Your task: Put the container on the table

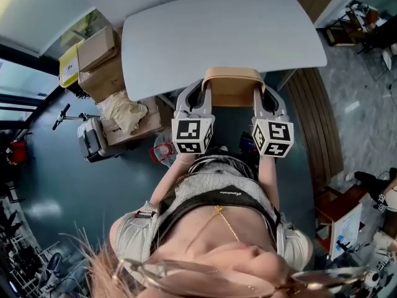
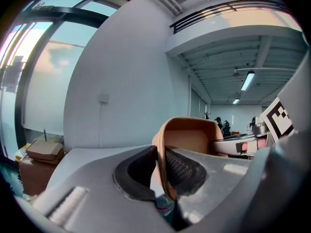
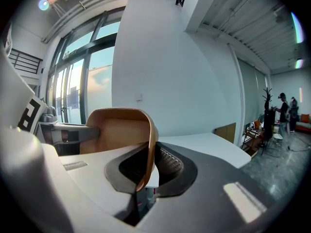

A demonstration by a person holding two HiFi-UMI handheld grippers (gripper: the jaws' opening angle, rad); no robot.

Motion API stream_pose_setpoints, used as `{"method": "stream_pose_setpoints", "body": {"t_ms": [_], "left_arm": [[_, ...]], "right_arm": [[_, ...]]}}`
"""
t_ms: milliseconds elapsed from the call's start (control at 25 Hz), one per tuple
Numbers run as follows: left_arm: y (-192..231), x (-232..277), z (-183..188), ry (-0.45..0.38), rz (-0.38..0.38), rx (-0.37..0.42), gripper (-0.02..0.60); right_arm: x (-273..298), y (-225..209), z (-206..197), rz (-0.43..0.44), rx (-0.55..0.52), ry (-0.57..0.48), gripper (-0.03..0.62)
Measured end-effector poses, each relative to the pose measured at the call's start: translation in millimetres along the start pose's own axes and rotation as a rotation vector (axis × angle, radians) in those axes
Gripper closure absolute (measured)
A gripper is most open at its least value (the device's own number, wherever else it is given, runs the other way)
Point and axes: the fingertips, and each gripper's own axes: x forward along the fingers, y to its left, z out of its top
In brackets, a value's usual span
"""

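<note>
The tan container (image 1: 232,87) sat at the middle of the head view, carried between the two claws, right at the near edge of the white desk (image 1: 217,30). The left claw (image 1: 200,92) pinched the container's left wall. In the left gripper view its jaws were pressed onto that thin tan wall, one pad inside and one outside. The right claw (image 1: 265,93) gripped the opposite wall the same way, as the right gripper view showed. Whether the container's base touched the desk or hung above it could not be told from these views.

The likely trouble lay in where the container was. It seemed to overlap only the desk's edge, so letting go there could have tipped it off toward the dark floor in the lower part of the frame. It probably needed carrying further onto the white surface first. The grip was also only on the thin walls. If the two hands had drifted apart or tilted unevenly, a wall might have flexed or slid out of one claw, leaving the container dangling from the other.
</note>
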Motion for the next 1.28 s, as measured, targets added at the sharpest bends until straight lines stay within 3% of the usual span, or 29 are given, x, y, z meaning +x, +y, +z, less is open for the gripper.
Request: {"method": "stream_pose_setpoints", "body": {"t_ms": [520, 1000, 1280], "left_arm": [[44.6, 76.4, 22.4, 0.004, -0.098, 0.019, 0.552], [110.8, 90.4, 26.3, 0.01, -0.053, -0.003, 0.552], [126.1, 89.4, 23.7, 0.019, -0.016, -0.017, 0.552]], "right_arm": [[73.0, -11.7, 27.0, -0.081, 0.013, -0.003, 0.543], [131.8, 26.2, 38.2, -0.043, -0.015, 0.015, 0.542], [146.7, 36.3, 38.6, -0.004, -0.031, 0.033, 0.542]]}}
